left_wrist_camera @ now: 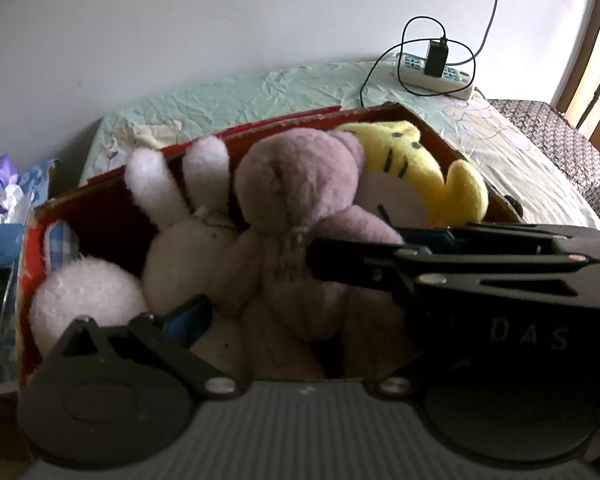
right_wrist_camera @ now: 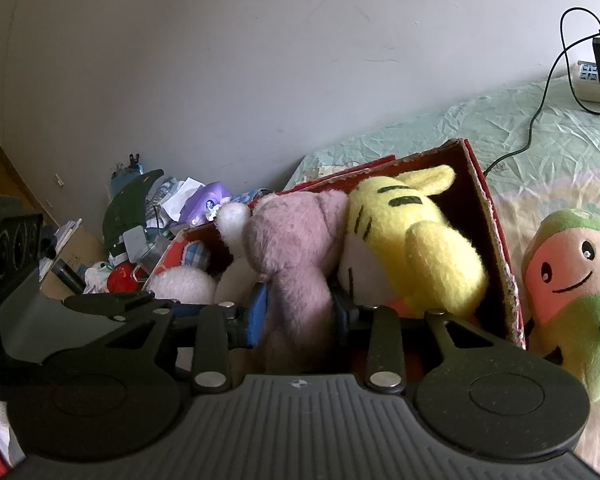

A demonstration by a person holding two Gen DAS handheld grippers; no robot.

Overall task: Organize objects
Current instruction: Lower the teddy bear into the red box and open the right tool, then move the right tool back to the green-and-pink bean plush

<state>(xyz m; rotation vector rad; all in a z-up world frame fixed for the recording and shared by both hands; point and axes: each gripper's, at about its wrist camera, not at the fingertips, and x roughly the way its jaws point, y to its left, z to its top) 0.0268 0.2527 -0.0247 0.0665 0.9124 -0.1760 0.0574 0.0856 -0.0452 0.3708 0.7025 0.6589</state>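
Here, from left to right, the red box point(right_wrist_camera: 496, 240) on the bed point(right_wrist_camera: 460, 132) holds a white rabbit point(left_wrist_camera: 180, 236), the mauve bear point(right_wrist_camera: 296, 248) and a yellow tiger point(right_wrist_camera: 412, 240), with a green-and-pink plush point(right_wrist_camera: 572, 280) lying outside just beside its right wall. The right claw point(right_wrist_camera: 300, 312) is clamped on the bear's body low in the box, while the left claw point(left_wrist_camera: 252, 280) is spread wide and holds nothing. Likely risks: the crowded bear springs back out on release, or the withdrawing claw drags the tiger with it.

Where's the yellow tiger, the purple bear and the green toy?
Yellow tiger point(right_wrist_camera: 416, 248), right wrist view, on its body.
Purple bear point(left_wrist_camera: 300, 184), left wrist view, on its head.
Green toy point(right_wrist_camera: 572, 280), right wrist view, on its face.
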